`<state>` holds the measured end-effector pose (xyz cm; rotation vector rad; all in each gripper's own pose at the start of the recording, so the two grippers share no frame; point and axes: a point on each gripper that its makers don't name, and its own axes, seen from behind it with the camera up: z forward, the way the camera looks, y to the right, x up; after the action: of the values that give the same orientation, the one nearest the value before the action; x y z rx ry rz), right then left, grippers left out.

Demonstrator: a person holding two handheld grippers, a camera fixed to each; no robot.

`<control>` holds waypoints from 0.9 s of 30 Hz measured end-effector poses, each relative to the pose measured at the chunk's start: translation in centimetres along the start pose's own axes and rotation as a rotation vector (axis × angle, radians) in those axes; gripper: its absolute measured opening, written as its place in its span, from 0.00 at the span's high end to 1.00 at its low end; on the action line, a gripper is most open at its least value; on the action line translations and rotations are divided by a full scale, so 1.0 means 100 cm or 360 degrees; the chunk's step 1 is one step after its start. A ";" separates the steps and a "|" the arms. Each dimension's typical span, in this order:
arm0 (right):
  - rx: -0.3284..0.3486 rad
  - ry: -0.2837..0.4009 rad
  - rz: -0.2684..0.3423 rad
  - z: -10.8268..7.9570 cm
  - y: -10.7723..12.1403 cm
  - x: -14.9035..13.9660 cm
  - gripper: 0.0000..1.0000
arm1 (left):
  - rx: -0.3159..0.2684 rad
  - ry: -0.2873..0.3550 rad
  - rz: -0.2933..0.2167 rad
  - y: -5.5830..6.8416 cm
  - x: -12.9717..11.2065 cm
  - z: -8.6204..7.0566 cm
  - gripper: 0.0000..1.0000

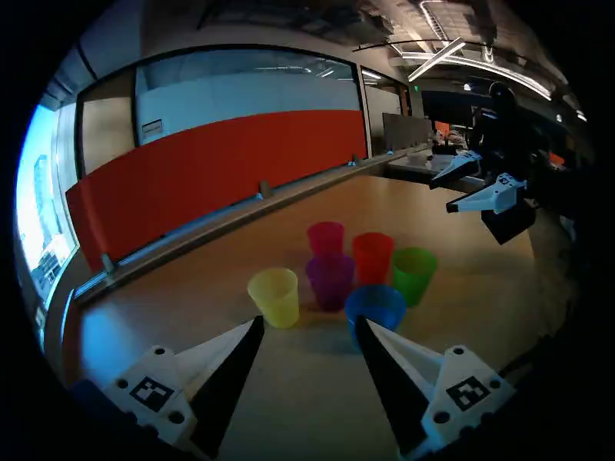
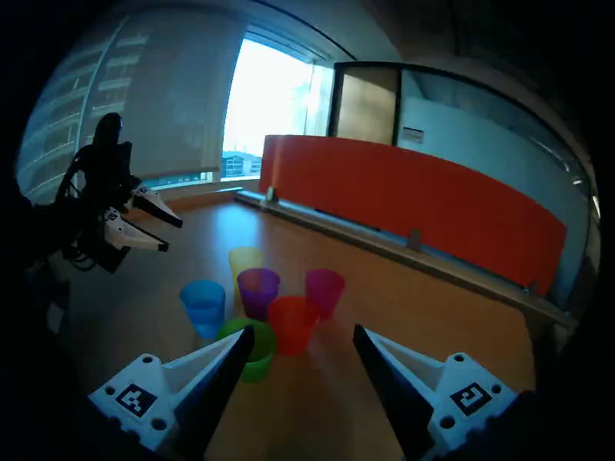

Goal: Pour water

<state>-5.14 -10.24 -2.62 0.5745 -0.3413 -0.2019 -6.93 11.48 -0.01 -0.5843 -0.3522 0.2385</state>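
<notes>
Wooden worktop [image 1: 477,307], orange partition [image 1: 231,161] behind. Six cups [image 1: 330,280] clustered tight. Left tool [image 1: 308,319], right tool [image 2: 302,329]: both spread, empty. Risk: reaching for one could topple neighbours.

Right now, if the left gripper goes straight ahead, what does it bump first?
Probably the purple cup, between the yellow cup and blue cup, though it may clip the blue cup first; depth is unclear.

Left claw [image 1: 308,321] spread wide and empty, right claw [image 2: 302,330] likewise spread, each facing the other
</notes>
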 end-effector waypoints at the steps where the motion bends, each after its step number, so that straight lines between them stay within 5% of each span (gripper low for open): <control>1: 0.0013 -0.0011 -0.0001 0.001 -0.002 -0.003 0.00 | -0.0020 -0.0016 0.0000 0.003 -0.003 0.002 0.13; 11: 0.0141 -0.0131 -0.0041 0.006 -0.016 -0.023 0.00 | -0.0181 -0.0141 0.0034 0.026 -0.025 0.014 0.13; 27: 0.0236 -0.0247 -0.0085 0.023 -0.030 -0.050 0.00 | -0.0320 -0.0262 0.0111 0.040 -0.047 0.029 0.13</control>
<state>-10.87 -12.44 -3.80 0.7168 -0.4949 -0.2750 -12.88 14.68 -1.25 -0.7780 -0.5195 0.3215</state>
